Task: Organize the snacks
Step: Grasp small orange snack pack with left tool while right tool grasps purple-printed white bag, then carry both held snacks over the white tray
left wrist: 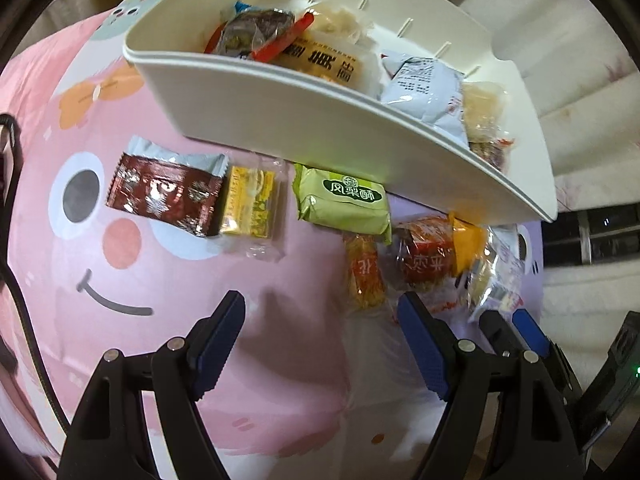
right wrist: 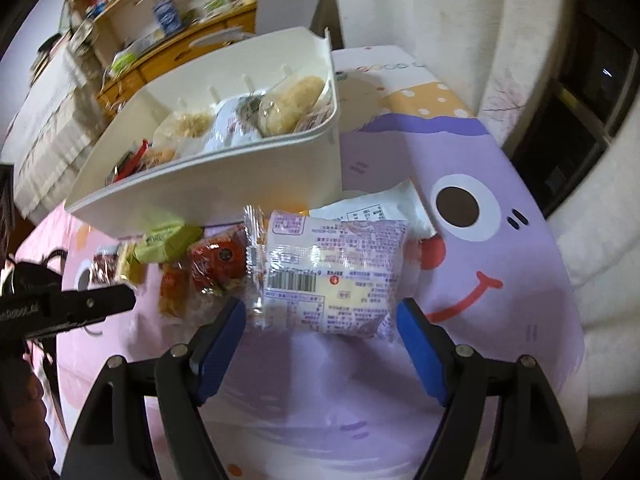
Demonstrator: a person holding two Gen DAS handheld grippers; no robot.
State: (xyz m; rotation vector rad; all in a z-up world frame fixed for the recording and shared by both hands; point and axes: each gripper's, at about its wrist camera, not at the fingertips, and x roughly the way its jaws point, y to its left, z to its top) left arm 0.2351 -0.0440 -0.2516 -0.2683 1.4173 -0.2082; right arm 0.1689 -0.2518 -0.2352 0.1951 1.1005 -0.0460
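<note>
A white bin holds several wrapped snacks; it also shows in the right wrist view. Loose snacks lie in front of it on a pink and purple cartoon mat: a dark red packet, a yellow packet, a green cake packet, an orange candy and a red packet. My left gripper is open and empty, just short of the orange candy. My right gripper is open, its jaws either side of the near edge of a white and purple bread packet.
Another white packet lies behind the bread packet. A wooden shelf with clutter stands behind the bin. A white sofa and a dark window lie to the right. The right gripper's fingers show at the left view's lower right.
</note>
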